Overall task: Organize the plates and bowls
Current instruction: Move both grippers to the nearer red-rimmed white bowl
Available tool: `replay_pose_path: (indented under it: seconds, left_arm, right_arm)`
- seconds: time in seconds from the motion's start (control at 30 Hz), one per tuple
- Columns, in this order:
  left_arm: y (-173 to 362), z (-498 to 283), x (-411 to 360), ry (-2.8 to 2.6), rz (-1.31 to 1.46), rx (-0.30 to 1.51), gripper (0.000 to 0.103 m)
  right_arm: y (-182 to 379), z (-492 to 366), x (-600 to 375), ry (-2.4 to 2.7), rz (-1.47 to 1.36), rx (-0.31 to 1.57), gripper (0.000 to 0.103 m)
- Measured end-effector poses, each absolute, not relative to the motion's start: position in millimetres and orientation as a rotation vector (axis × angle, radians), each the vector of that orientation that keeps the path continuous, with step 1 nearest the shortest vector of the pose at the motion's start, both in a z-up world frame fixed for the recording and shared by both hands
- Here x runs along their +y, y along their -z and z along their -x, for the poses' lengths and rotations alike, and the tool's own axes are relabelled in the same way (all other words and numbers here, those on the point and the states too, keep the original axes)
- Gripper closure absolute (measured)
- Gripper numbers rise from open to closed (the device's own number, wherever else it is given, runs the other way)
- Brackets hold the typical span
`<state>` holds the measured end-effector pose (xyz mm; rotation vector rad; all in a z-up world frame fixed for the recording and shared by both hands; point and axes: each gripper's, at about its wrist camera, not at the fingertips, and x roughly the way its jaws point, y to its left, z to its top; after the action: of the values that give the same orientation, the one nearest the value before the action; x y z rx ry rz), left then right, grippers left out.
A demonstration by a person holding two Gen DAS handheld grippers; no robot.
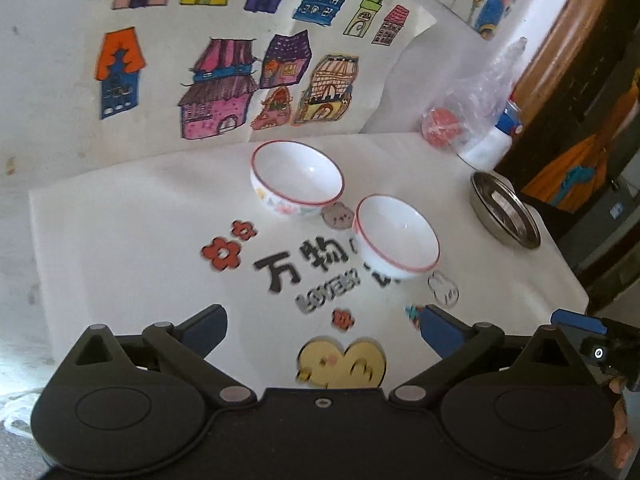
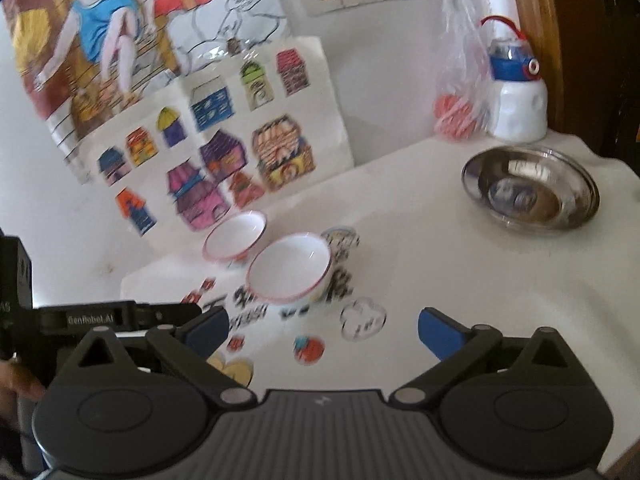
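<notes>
Both grippers, left & right, jaws wide open, empty. Nearer red-rimmed white ceramic bowl sits ahead btwn them; shiny steel dish off right, closer to right.

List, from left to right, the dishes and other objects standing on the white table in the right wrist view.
Far white bowl → near white bowl → red ball in a plastic bag → steel dish, with the white-and-blue bottle behind it.

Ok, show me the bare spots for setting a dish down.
Free: white tabletop between the red-rimmed white bowl and round steel dish; also the strip before that dish. Crowded: the two bowls sit close together; bag and bottle fill the far corner.
</notes>
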<state>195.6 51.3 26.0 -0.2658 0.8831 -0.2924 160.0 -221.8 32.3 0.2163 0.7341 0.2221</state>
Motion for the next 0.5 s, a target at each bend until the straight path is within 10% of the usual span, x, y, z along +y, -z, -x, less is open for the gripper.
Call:
replay_pose_path:
  seconds: [0.5]
  left_arm:
    - [7, -256, 21, 0.191, 0.376, 0.918, 0.001]
  right_arm:
    - [7, -221, -224, -0.098, -0.168, 0.693, 0.000]
